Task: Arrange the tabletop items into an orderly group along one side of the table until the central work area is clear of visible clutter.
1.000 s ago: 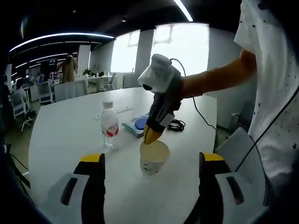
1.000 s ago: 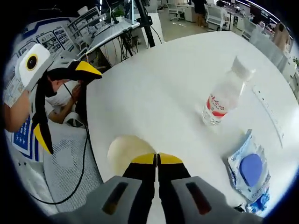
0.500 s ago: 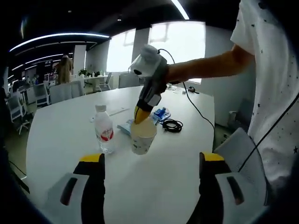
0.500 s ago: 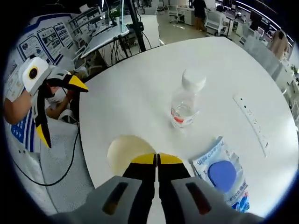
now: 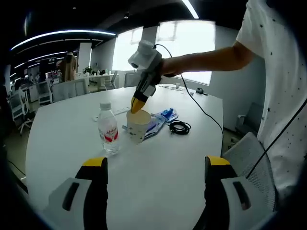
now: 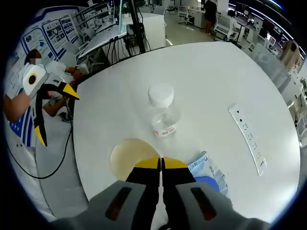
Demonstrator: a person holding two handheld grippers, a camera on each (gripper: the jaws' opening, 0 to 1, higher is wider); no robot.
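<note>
My right gripper point(image 6: 160, 164) is shut on the rim of a cream paper cup point(image 6: 128, 157). In the left gripper view that cup point(image 5: 137, 127) hangs from the right gripper point(image 5: 137, 104) between a clear water bottle point(image 5: 108, 129) with a red label and a blue packet point(image 5: 158, 121); whether it touches the table I cannot tell. The bottle point(image 6: 163, 113) stands upright just beyond the cup, and the packet point(image 6: 209, 175) lies to its right. My left gripper point(image 5: 156, 165) is open and holds nothing, low over the near table edge, and appears again as the left gripper point(image 6: 55, 115) off the table's left side.
A coiled black cable point(image 5: 180, 127) lies right of the packet. A white power strip point(image 6: 247, 140) lies further out on the round white table point(image 6: 206, 81). A person's arm and white shirt point(image 5: 283, 76) fill the right side. Office desks and chairs stand beyond.
The right gripper has carried the cup away from the left gripper, toward the bottle and the blue packet. The left gripper has stayed open and about in place.
</note>
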